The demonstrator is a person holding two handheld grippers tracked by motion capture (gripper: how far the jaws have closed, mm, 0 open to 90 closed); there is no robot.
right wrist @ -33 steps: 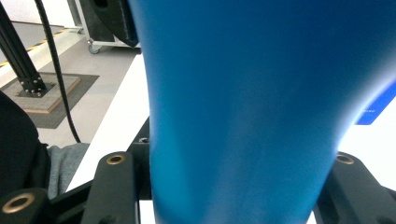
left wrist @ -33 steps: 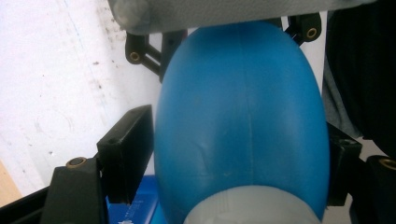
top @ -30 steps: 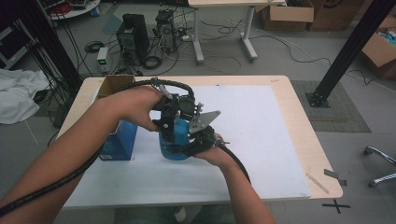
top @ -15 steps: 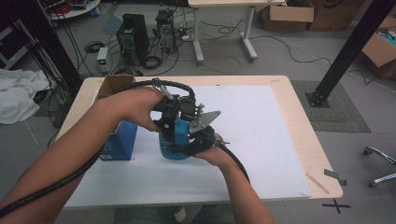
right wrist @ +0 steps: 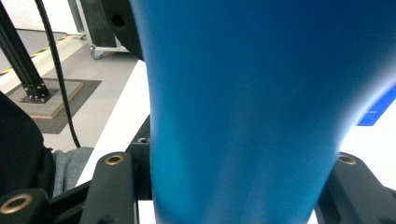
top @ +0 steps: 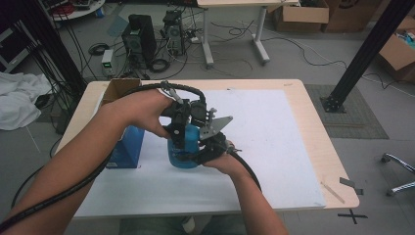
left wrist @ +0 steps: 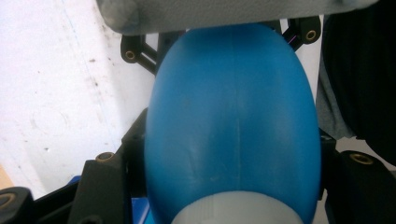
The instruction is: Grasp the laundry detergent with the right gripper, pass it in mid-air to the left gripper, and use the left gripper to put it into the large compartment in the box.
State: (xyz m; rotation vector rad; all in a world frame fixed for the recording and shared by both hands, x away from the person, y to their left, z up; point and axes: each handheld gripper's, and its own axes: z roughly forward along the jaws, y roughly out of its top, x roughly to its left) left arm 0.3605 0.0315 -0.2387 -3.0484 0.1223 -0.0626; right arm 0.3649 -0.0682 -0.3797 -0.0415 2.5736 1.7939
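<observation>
In the high view both forearms meet mid-table, left gripper (top: 183, 128) at ten o'clock of the right gripper (top: 205, 147), both clamped on the blue bottle (top: 182, 155) beside a blue box (top: 128, 147); the left gripper view shows its just-closed jaws squeezing the bottle (left wrist: 233, 126), no label legible; the right gripper view shows the bottle (right wrist: 252, 112) pinched likewise.

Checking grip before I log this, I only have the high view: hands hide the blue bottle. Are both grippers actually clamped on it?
Observer: Yes. In the left gripper view the blue bottle sits between the left gripper's jaws, which have just been closing, near its white cap end.
Operator: And the right?
Observer: The right gripper is shut on the bottle's narrower part, black jaws at both sides.
Operator: Anything beside it?
Observer: The right gripper view shows a blue box just behind the bottle.
</observation>
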